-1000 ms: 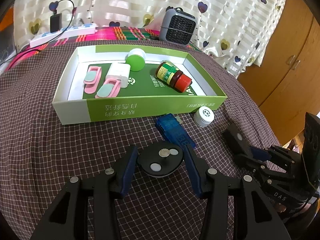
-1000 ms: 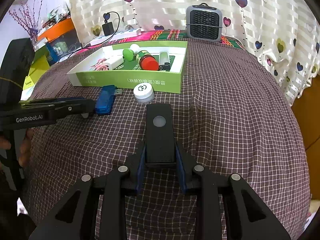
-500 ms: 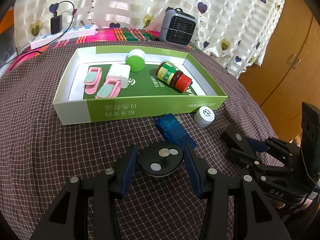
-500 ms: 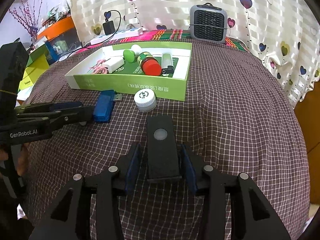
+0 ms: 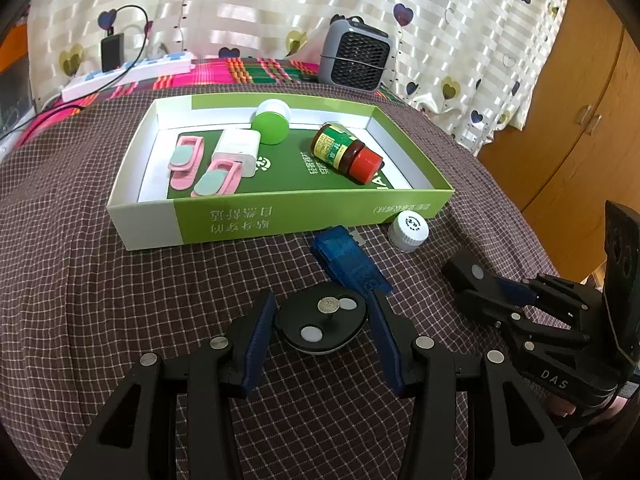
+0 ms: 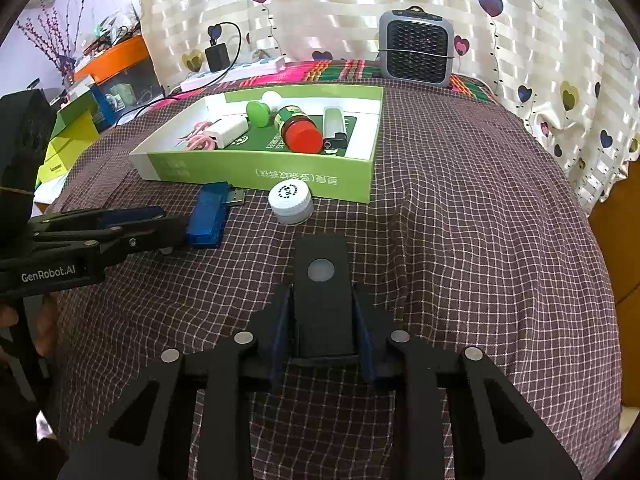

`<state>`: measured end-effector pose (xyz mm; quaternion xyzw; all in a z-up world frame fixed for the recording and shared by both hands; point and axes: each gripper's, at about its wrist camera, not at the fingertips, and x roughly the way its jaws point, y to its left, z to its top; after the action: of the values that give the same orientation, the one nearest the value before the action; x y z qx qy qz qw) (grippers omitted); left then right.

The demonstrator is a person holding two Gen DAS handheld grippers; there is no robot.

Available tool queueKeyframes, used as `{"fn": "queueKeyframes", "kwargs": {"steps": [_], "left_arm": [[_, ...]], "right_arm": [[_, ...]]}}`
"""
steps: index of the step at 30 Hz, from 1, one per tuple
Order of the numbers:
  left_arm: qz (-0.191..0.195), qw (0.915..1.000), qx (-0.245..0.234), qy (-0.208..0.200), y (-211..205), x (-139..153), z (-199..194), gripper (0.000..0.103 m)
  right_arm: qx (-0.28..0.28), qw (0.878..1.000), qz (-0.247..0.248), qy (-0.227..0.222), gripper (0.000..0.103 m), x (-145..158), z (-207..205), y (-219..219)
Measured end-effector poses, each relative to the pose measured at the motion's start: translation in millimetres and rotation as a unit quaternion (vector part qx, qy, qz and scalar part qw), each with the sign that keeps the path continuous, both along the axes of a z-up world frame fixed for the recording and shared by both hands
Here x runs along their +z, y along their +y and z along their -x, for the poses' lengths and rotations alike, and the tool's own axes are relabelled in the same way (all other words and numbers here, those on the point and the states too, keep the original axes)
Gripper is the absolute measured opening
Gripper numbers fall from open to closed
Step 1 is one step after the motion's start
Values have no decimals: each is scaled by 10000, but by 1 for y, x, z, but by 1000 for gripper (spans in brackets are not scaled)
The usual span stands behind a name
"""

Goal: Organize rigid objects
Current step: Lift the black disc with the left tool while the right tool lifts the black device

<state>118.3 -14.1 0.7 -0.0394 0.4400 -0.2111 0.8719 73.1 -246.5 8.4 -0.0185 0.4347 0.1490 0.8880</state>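
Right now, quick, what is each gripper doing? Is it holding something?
Left gripper: jaws wide around the round black disc; contact can't be told.
Right gripper: jaws closing, pressing on the black block.

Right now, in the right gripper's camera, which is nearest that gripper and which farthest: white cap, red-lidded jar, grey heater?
1. White cap, just ahead on the cloth.
2. Red-lidded jar, inside the green box.
3. Grey heater, at the far edge by the curtain.

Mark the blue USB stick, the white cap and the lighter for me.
blue USB stick (image 6: 208, 216), right wrist view, middle of its body.
white cap (image 6: 290, 197), right wrist view, its top.
lighter (image 6: 334, 126), right wrist view, its body.
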Motion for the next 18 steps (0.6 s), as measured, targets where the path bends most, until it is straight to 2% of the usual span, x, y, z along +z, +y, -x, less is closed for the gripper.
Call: {"fn": "queueKeyframes", "kwargs": {"steps": [18], "left_arm": [[-15,10000,-26,-78,-4,3,11,47]], "right_arm": [[-91,10000,-18,-7,28,1,5,1]]}}
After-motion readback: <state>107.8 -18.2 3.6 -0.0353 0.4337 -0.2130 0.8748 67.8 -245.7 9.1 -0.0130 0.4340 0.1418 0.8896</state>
